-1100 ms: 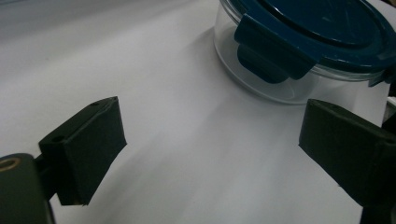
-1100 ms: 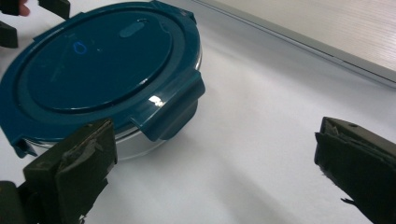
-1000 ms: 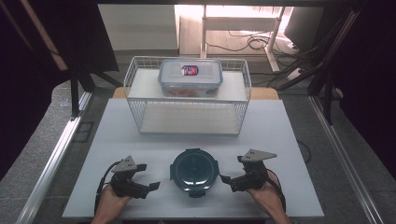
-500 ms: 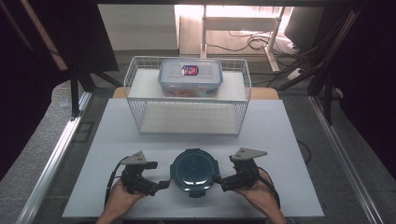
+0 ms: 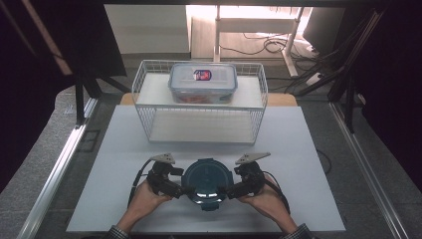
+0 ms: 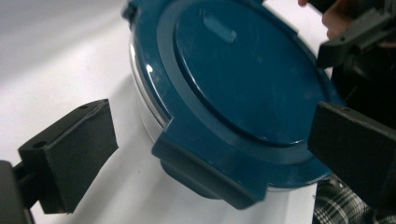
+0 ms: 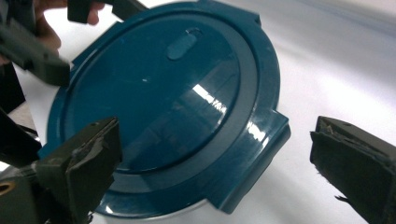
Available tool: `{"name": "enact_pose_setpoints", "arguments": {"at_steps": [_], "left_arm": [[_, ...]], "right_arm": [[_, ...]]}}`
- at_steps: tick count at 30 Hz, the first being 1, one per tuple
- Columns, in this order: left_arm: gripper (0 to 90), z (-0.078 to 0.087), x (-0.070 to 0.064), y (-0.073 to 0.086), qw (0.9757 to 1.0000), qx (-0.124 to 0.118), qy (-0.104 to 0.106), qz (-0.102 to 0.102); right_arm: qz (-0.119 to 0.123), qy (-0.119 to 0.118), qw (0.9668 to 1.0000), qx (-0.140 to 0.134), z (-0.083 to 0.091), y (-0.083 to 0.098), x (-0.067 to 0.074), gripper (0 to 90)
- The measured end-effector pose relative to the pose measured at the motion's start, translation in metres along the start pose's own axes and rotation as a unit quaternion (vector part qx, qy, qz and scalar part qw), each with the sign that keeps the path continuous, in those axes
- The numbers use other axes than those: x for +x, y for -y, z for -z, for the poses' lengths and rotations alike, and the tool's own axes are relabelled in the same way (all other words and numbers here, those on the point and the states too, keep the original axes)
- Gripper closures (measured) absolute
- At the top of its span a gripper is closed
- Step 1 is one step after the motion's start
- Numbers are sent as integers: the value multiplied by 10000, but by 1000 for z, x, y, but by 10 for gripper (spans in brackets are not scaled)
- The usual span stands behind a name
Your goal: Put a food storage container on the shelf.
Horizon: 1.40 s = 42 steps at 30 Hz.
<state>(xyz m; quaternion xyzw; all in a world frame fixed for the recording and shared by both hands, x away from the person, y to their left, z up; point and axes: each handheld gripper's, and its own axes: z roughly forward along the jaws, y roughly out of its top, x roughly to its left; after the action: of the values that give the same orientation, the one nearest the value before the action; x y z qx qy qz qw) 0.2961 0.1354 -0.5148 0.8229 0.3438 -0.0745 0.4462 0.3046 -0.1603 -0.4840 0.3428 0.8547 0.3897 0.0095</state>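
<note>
Sitting flat near the table's [image 5: 124, 149] front, the round blue tub [image 5: 207, 180] has the left gripper [image 5: 175, 189] and right gripper [image 5: 235, 190] wide open beside it, holding nothing.

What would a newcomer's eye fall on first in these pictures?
The round container with its dark teal lid at the near edge of the white table, flanked by the left gripper and right gripper, both open. Behind it, a white wire basket holds a clear lidded box.

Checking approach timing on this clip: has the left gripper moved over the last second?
Yes. The left gripper has moved inward, to the right, toward the round blue-lidded container, which stays put on the white table; its open jaws now flank a lid latch.
</note>
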Motion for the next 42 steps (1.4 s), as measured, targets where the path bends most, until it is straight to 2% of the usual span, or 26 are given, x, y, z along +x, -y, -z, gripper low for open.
{"name": "enact_pose_setpoints", "arguments": {"at_steps": [1,3,6,7,9,10,12,14,16,18,20,23,24,26,29,32,34,37,41,42], "left_arm": [[7,-2,0,2,10000,85,25,43],[14,-3,1,6,9996,55,195,216],[30,-3,-1,8,9983,74,429,381],[39,-4,-2,9,9975,152,565,403],[21,-6,-7,13,9970,291,570,432],[27,-6,-9,15,9970,411,554,359],[68,-3,-11,18,9967,493,554,336],[114,0,-10,21,9962,445,626,405],[150,2,-5,23,9947,338,766,594],[183,4,2,26,9914,98,934,911],[195,7,6,27,9895,-116,950,1080],[217,12,5,24,9922,-306,594,1053],[226,13,6,23,9922,-330,529,1077],[323,13,6,22,9919,-342,567,1081],[343,13,3,20,9927,-305,442,1079],[401,17,3,24,9918,-360,508,1114],[435,20,0,25,9929,-408,508,995],[453,23,-7,24,9961,-411,406,674],[471,25,-13,24,9980,-448,352,274],[475,25,-14,25,9981,-456,356,202]], "right_arm": [[-56,-51,10000,38,-2,1,-2,39],[-313,-366,9988,107,-3,4,-7,66],[-436,-592,9971,218,-2,6,-8,108],[-433,-589,9970,252,-2,7,-8,114],[-474,-606,9965,337,0,9,-9,153],[-511,-624,9963,314,2,10,-9,186],[-610,-631,9959,230,6,12,-11,251],[-678,-622,9955,209,9,12,-12,296],[-766,-676,9945,216,9,12,-13,316],[-863,-720,9934,209,10,13,-15,334],[-871,-774,9930,184,9,13,-17,324],[-889,-870,9921,188,5,13,-21,269],[-917,-912,9914,183,4,13,-22,264],[-938,-960,9908,186,4,12,-23,281],[-888,-812,9926,163,10,11,-21,376],[-996,-843,9914,112,11,13,-20,420],[-948,-847,9918,87,14,13,-18,446],[-913,-892,9918,56,18,14,-18,462],[-1061,-1145,9877,22,20,20,-24,404],[-1122,-1277,9854,16,19,21,-26,400]]}}
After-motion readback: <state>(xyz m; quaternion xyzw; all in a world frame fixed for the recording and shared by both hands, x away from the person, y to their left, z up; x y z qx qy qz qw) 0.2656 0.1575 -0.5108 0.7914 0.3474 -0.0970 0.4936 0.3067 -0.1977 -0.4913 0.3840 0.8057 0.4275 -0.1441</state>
